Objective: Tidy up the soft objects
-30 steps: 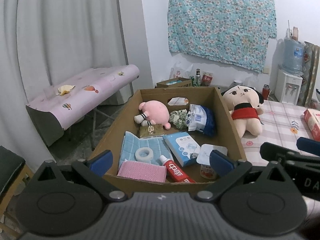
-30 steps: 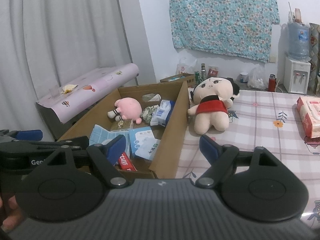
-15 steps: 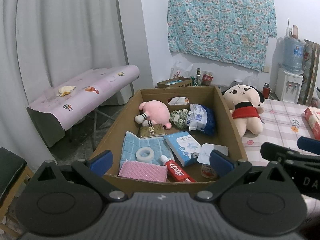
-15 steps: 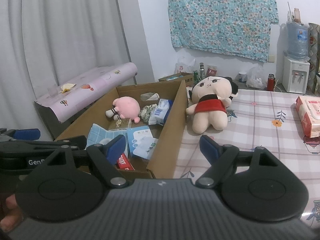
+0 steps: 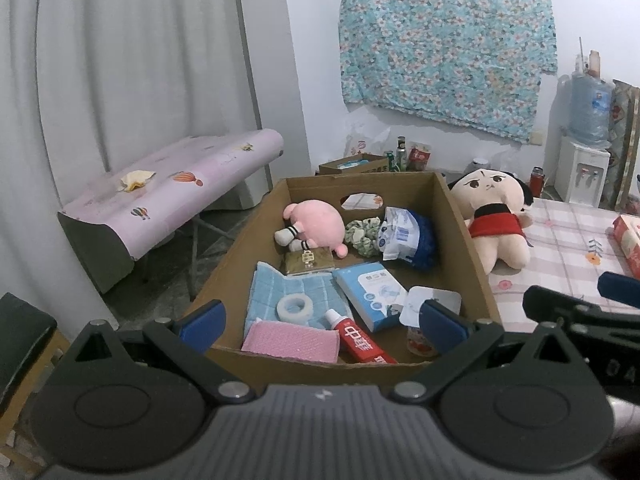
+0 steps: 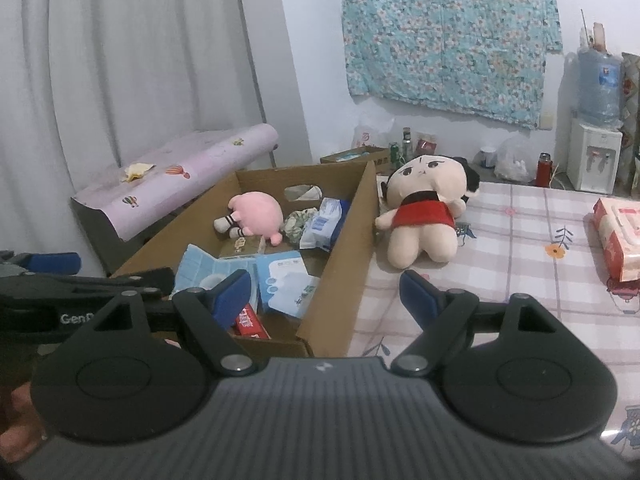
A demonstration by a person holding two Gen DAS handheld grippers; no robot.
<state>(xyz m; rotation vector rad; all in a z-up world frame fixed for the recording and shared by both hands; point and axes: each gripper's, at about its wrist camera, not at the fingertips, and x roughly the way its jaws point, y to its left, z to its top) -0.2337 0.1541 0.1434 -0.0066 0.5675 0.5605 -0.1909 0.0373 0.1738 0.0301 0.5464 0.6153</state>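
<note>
The beige doll in the red top [image 6: 422, 216] is being left seated on the checked table [image 6: 520, 240], just beside the right wall of the cardboard box [image 6: 340, 256] and outside it, while the pink plush [image 5: 316, 228] is already lying inside the box near its far end, next to a green scrunchie [image 5: 362, 234] and a blue-and-white packet [image 5: 404, 236]. Nearer the front of the box a blue cloth [image 5: 292, 296], a roll of tape [image 5: 293, 309], a pink sponge [image 5: 290, 340], a red toothpaste tube [image 5: 360, 344] and a light blue carton [image 5: 370, 294] are being kept. Nothing is being changed here compared with a second ago: the same objects are lying in the same places, and both tools are being held where they were. The left gripper [image 5: 320, 320] is being held over the near edge of the box with its jaws standing wide apart and nothing between them; the right gripper [image 6: 324, 292] is being held over the box's right wall, its jaws likewise spread and empty. The work is therefore judged to be at a pause, with the doll on the table probably being the soft thing still to be dealt with, and the right gripper being the nearer to it.
</note>
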